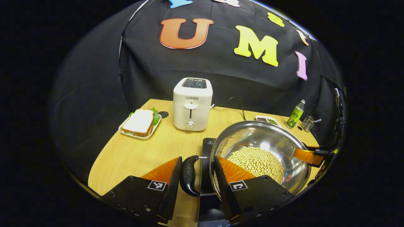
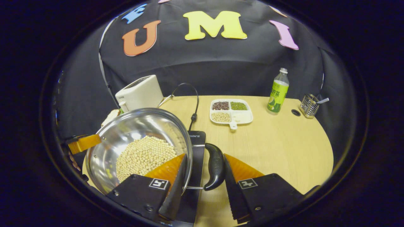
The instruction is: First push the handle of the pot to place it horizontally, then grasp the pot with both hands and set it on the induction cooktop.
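Over the induction cooktop (image 1: pixel 206 164), my left gripper (image 1: pixel 198 176) straddles one black pot handle (image 1: pixel 188 175), fingers apart. My right gripper (image 2: pixel 203 176) likewise brackets the other handle (image 2: pixel 214 166); contact seems doubtful. Soybeans (image 2: pixel 143 157) fill the steel pot (image 2: pixel 126 132).

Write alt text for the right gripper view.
The right gripper straddles one black side handle of a steel pot of soybeans, over a black induction cooktop on a wooden table. Behind stand a toaster, divided dish and bottle.
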The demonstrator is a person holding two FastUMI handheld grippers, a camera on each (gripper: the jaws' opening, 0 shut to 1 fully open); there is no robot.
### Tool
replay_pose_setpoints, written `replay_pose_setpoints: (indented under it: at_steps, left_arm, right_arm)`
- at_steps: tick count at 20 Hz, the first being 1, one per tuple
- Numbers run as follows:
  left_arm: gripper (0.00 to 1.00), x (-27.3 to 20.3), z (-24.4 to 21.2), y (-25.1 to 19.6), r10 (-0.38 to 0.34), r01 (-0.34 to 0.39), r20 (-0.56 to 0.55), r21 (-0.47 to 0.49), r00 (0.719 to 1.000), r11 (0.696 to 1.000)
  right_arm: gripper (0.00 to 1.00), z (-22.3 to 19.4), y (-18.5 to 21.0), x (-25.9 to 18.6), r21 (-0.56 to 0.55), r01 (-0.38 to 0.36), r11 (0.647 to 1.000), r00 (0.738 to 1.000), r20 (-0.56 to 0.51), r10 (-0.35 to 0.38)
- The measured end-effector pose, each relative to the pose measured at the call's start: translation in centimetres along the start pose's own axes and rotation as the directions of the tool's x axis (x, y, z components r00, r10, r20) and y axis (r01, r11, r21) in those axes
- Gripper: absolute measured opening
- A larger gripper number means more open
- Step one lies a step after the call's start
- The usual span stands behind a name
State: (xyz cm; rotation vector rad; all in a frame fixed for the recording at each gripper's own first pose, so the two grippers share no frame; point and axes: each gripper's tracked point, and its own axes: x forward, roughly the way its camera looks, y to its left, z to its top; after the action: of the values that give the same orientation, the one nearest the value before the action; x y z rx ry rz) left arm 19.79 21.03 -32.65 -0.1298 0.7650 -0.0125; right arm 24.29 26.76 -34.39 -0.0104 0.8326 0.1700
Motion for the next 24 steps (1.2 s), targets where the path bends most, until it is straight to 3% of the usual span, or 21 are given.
replay_pose_setpoints:
  at_steps: [6,8,9,10,12,14,15,19,22,24]
  left_arm:
    - [0.58,-1.9,1.8,0.1,0.004,-0.005,0.082,0.001,0.997,1.0]
    - [0.64,-2.6,1.9,0.2,0.019,-0.019,0.09,0.003,0.996,1.0]
    - [0.58,-3.0,1.8,0.2,0.029,-0.03,0.094,0.007,0.995,1.0]
    - [0.81,-3.3,1.9,0.3,0.039,-0.041,0.102,0.014,0.994,0.999]
    - [0.93,-4.3,1.5,-0.1,0.042,-0.046,0.116,0.04,0.992,0.998]
    - [0.98,-5.4,1.3,-0.4,0.052,-0.063,0.149,0.066,0.988,0.996]
    - [0.97,-6.0,1.0,-0.6,0.06,-0.072,0.157,0.074,0.986,0.995]
    - [0.97,-8.6,1.1,-1.6,0.077,-0.095,0.243,0.066,0.967,0.993]
    - [0.97,-11.0,1.5,-2.9,0.062,-0.08,0.301,0.046,0.951,0.996]
    - [0.97,-12.8,1.9,-3.8,0.062,-0.084,0.345,0.05,0.936,0.995]
  right_arm:
    - [0.71,-0.1,-0.1,0.0,-0.029,-0.006,1.0,1.0,0.025,0.007]
    - [0.73,-0.1,-0.1,-0.3,-0.055,-0.002,0.998,0.999,0.043,0.005]
    - [0.75,-0.2,0.0,-0.5,-0.068,-0.003,0.998,0.999,0.051,0.006]
    - [0.79,-0.1,-0.1,-0.8,-0.079,0.004,0.997,0.998,0.066,0.001]
    - [0.79,0.7,-0.4,-1.6,-0.094,0.019,0.995,0.992,0.126,-0.007]
    - [0.82,1.5,-0.7,-2.7,-0.101,0.023,0.995,0.982,0.188,-0.004]
    - [0.78,1.8,-1.2,-3.3,-0.094,0.034,0.995,0.977,0.215,-0.013]
    - [0.82,2.8,-1.9,-6.8,-0.084,0.017,0.996,0.952,0.306,0.01]
    - [0.97,3.1,-3.3,-9.7,-0.078,0.037,0.996,0.931,0.364,-0.006]
    - [0.97,3.4,-4.0,-11.6,-0.079,0.042,0.996,0.917,0.399,-0.007]
